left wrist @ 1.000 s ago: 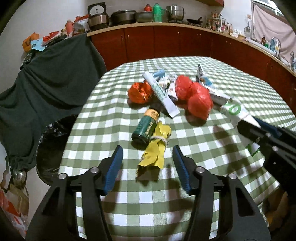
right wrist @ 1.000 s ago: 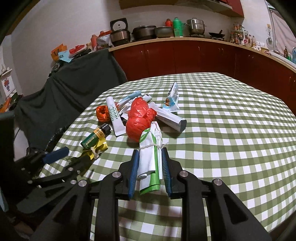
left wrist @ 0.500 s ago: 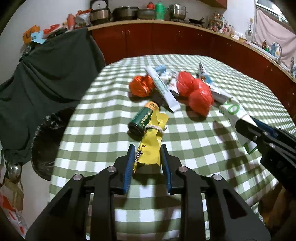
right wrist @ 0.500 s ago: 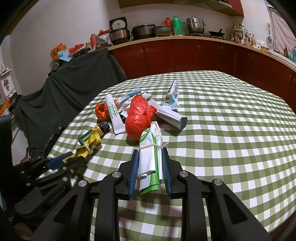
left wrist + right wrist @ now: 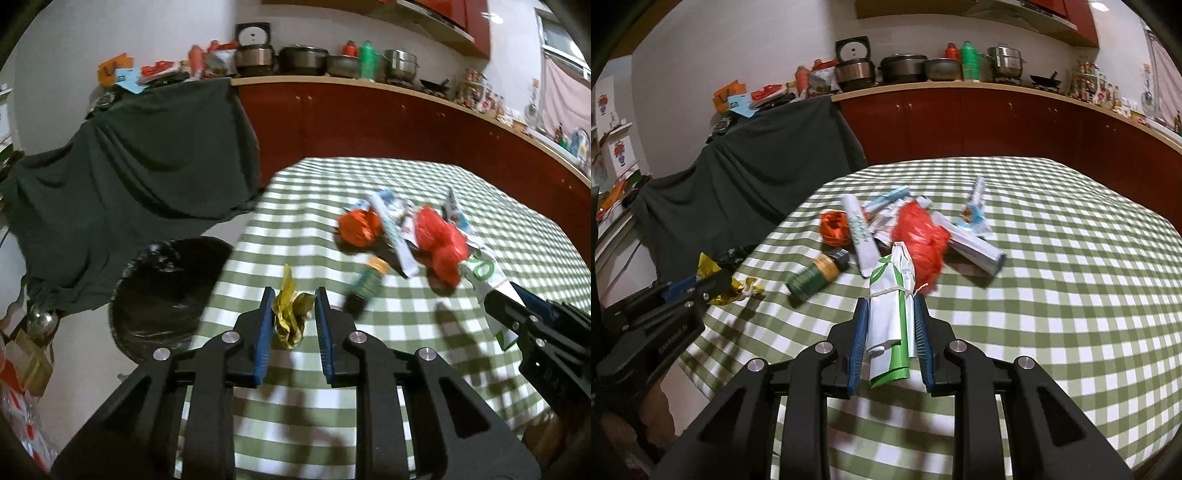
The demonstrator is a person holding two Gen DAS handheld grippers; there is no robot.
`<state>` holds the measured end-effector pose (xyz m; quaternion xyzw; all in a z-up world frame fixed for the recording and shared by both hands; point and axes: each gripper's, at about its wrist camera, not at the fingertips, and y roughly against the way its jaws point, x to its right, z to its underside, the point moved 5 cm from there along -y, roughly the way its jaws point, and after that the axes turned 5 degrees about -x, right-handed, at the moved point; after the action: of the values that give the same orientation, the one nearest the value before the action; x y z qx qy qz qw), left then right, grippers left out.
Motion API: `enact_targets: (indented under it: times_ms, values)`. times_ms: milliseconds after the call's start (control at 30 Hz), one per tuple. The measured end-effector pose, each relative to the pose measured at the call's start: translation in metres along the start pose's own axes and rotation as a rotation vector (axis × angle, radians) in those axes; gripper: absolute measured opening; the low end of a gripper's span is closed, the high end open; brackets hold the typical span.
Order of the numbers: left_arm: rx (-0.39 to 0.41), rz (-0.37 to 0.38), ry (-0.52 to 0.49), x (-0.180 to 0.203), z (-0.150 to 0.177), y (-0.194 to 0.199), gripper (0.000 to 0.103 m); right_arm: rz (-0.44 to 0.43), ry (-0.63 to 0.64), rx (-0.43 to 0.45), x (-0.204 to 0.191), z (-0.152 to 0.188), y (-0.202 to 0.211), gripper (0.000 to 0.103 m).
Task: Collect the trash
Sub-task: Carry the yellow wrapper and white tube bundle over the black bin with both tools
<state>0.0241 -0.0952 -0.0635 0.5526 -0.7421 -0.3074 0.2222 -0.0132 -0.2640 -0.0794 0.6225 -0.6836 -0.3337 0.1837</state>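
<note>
Yellow wrapper (image 5: 291, 317), flat on the checked table (image 5: 424, 321) a second ago, is now lifted toward the bin (image 5: 162, 295) left of that table, left gripper (image 5: 291, 314) jaws closing on it, right gripper (image 5: 891, 325) clamped on white-green packet (image 5: 892, 295), both ready for dumping

A green-and-white checked cloth (image 5: 1052, 258) covers the surface. The crumpled foil wrapper (image 5: 290, 317) is yellow; the knotted plastic bag (image 5: 919, 236) is red.

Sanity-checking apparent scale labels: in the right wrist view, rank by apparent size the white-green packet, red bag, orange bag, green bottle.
1. white-green packet, nearest the lens, so flattered
2. red bag
3-4. green bottle and orange bag look alike; not ranking
</note>
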Motion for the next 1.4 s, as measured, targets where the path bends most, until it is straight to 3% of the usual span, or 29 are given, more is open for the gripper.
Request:
enact_targets:
  times_ms: [167, 300, 1067, 1400]
  values:
    - [0.027, -0.019, 0.037, -0.024, -0.003, -0.001, 0.020, -0.039, 0.045, 0.007, -0.023, -0.010, -0.008, 0.026]
    - [0.006, -0.016, 0.046, -0.031, 0.002, -0.007, 0.018, -0.048, 0.057, 0.009, -0.032, -0.011, -0.010, 0.026]
    - [0.023, 0.008, 0.003, -0.013, -0.001, -0.009, 0.012, -0.045, 0.012, -0.004, -0.017, -0.008, -0.016, 0.026]
    - [0.056, -0.066, 0.055, -0.049, -0.012, -0.002, 0.012, -0.083, 0.066, -0.001, -0.040, -0.020, -0.022, 0.026]
